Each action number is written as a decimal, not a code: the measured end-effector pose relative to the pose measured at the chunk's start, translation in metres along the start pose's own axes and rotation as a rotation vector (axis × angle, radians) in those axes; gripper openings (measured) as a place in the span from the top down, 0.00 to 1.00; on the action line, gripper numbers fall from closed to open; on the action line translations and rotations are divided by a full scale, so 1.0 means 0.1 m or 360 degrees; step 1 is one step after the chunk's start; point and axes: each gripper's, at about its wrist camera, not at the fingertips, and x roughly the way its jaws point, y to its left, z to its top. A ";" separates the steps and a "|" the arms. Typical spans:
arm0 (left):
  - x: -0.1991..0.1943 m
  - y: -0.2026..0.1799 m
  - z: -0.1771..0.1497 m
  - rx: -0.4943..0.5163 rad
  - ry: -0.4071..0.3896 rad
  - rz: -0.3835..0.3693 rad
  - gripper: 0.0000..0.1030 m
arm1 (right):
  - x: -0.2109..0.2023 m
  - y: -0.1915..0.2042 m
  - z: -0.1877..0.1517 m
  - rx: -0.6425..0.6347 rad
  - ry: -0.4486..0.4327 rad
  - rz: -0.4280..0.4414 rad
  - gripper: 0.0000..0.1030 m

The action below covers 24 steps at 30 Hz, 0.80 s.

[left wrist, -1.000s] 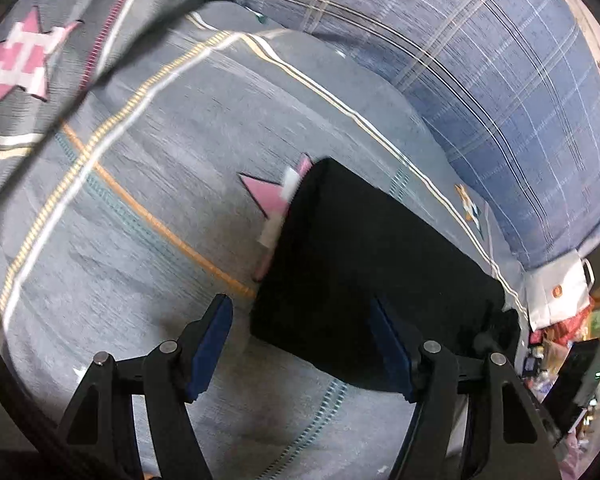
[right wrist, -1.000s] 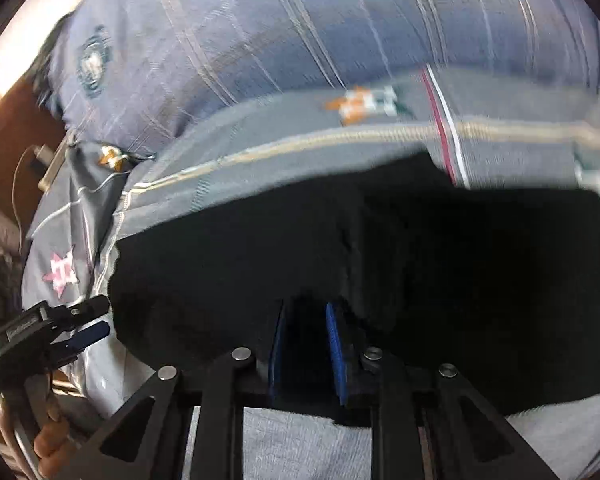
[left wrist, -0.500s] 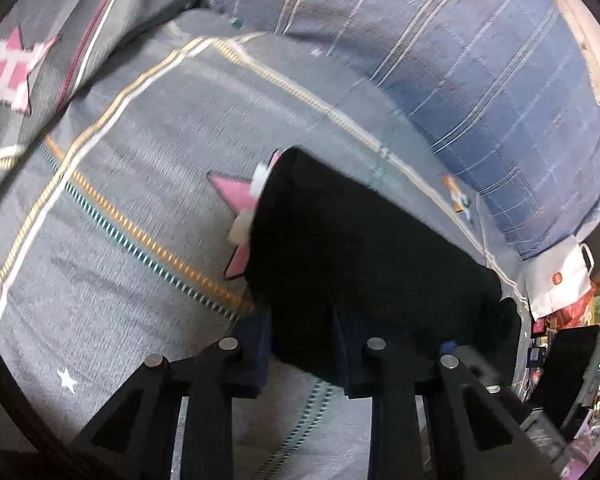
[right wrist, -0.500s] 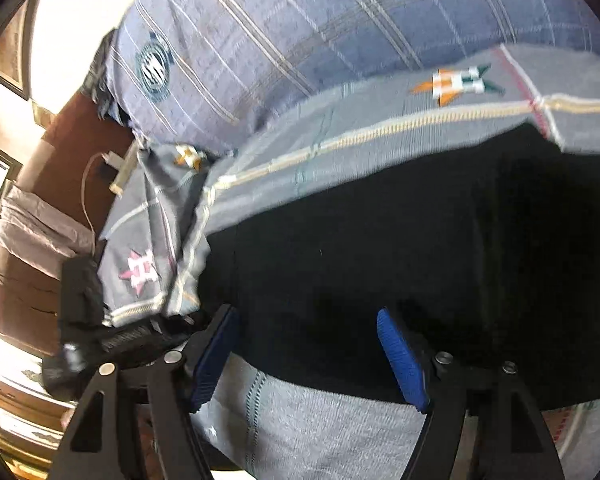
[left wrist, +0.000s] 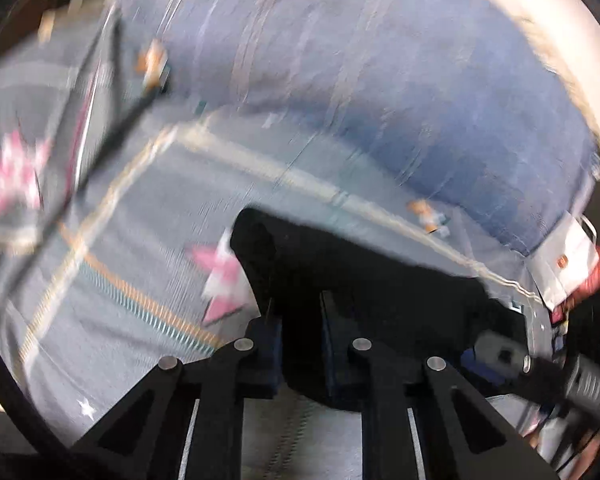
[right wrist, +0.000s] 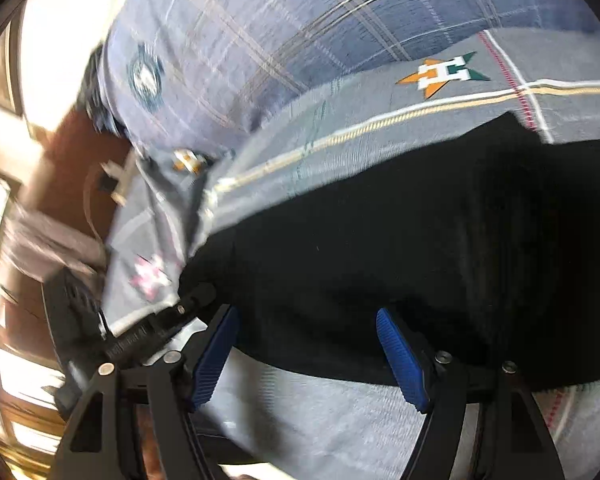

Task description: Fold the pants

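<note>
Grey bedspread (right wrist: 340, 412) under black pants (right wrist: 380, 240), folded, long axis across the right wrist view. Left gripper (left wrist: 300, 320) has just been closing, clamped on their near edge (view blurred). Right gripper (right wrist: 308, 348) spread apart, nothing pinched. Blue plaid pillow (left wrist: 380, 80) behind.

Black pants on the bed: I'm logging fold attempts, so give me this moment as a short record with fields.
garment: black pants, lying on the grey patterned bedspread
left gripper: jaws just closed, pinching the pants' near edge
right gripper: open, blue pads either side of the near edge, not pressing
behind: blue plaid bedding
image: left view motion-blurred
</note>
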 end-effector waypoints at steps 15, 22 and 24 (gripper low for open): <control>-0.09 -1.96 -0.20 0.0689 -0.0147 -0.0245 0.86 | -1.31 -0.68 0.59 0.0114 -0.0255 0.0433 0.27; 0.60 -2.40 -0.54 0.0861 0.0144 -0.0445 0.85 | -1.48 -1.04 0.57 0.0291 -0.0317 0.0404 0.27; 0.79 -2.37 -0.60 0.0852 0.0239 -0.0426 0.84 | -1.43 -1.08 0.58 0.0303 -0.0273 0.0291 0.27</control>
